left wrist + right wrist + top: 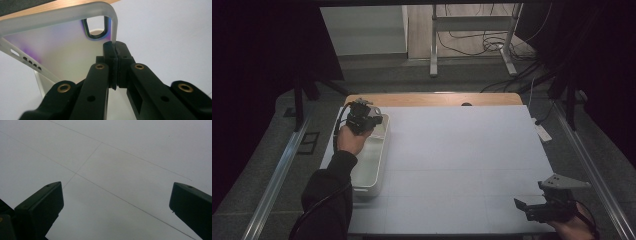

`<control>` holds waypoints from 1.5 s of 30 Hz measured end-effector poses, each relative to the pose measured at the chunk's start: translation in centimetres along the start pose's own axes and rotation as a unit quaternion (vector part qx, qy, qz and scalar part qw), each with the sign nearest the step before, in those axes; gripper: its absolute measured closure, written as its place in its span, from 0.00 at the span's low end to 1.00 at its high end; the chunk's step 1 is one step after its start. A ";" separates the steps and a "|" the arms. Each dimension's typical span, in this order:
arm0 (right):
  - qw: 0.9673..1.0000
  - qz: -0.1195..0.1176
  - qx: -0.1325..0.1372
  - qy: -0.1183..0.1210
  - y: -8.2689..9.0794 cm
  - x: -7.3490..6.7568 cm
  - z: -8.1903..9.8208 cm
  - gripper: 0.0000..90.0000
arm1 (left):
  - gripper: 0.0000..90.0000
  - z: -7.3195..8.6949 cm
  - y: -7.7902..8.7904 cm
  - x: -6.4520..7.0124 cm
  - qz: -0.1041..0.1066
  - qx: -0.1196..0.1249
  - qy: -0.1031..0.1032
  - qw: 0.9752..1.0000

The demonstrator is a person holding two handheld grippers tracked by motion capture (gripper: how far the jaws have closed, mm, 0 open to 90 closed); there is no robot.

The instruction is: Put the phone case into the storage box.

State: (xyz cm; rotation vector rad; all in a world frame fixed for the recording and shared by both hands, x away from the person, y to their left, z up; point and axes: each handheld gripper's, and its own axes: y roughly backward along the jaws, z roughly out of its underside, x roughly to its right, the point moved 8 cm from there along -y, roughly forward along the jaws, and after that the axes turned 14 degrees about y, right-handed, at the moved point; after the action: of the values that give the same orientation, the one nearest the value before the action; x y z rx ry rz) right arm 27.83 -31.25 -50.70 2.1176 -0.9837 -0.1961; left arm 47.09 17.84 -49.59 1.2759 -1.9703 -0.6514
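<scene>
A: Left gripper?
B: I've got its fingers clamped on the phone case edge; the case spreads toward ten o'clock, over the white bin

A: Right gripper?
B: Fingers apart, at five o'clock on the worktop, far off

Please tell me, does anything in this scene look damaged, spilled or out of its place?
Nothing looks damaged or spilled. The left gripper is shut on the edge of a translucent phone case, held tilted over the far end of the white tray. The right gripper hangs open above the bare white table.
</scene>
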 end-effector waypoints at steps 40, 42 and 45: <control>1.000 -0.002 0.000 0.002 0.0 0.0 0.0 0.00 | 0.91 -0.7 -2.6 -0.1 -0.009 0.010 0.003 1.000; 1.000 -0.002 0.000 0.002 0.0 0.0 0.0 0.00 | 0.91 -0.7 -2.5 -0.1 -0.007 0.011 0.003 1.000; 1.000 -0.002 -0.001 0.002 0.0 0.0 0.0 0.00 | 0.90 -0.8 -2.4 -0.1 -0.007 0.013 0.005 1.000</control>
State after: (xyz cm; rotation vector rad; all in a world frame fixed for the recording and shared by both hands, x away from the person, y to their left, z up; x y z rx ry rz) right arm 27.80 -31.22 -50.72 2.1181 -0.9770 -0.1934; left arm 49.09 16.97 -50.88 1.3057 -1.9691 -0.6272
